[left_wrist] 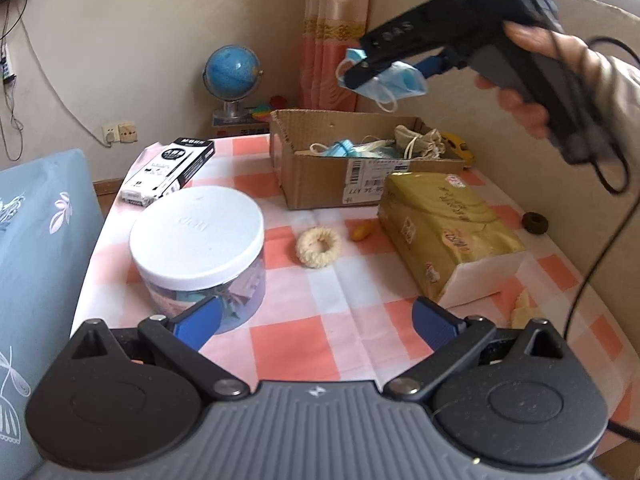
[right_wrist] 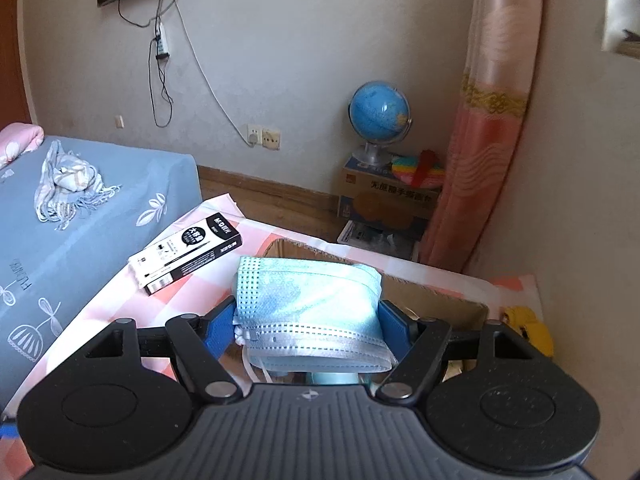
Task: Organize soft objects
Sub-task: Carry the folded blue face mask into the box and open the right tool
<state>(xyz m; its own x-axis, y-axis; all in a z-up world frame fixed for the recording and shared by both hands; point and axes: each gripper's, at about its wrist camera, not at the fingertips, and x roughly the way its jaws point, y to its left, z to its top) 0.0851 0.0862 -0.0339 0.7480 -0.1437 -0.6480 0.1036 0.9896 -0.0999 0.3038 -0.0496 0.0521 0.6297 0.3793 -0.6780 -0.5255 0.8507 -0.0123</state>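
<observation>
Right gripper (right_wrist: 306, 326), clamped on a crumpled blue pleated face mask (right_wrist: 308, 312) above the open cardboard box (left_wrist: 320, 176) ahead; its dangling ear loops may snag the box wall, while the left gripper (left_wrist: 316, 320) stands apart, empty.

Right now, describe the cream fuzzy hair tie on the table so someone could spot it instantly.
Find the round table with the pink-and-white checked cloth. Between the white-lidded jar and the yellow tissue pack lies the fuzzy hair tie. It is the only cream ring; the small orange piece beside it is solid.

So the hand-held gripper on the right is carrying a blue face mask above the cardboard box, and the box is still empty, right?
Not quite: the cardboard box already holds other masks and cloth pieces, as the left wrist view shows. The right hand-held gripper does carry a blue face mask above it.
</observation>
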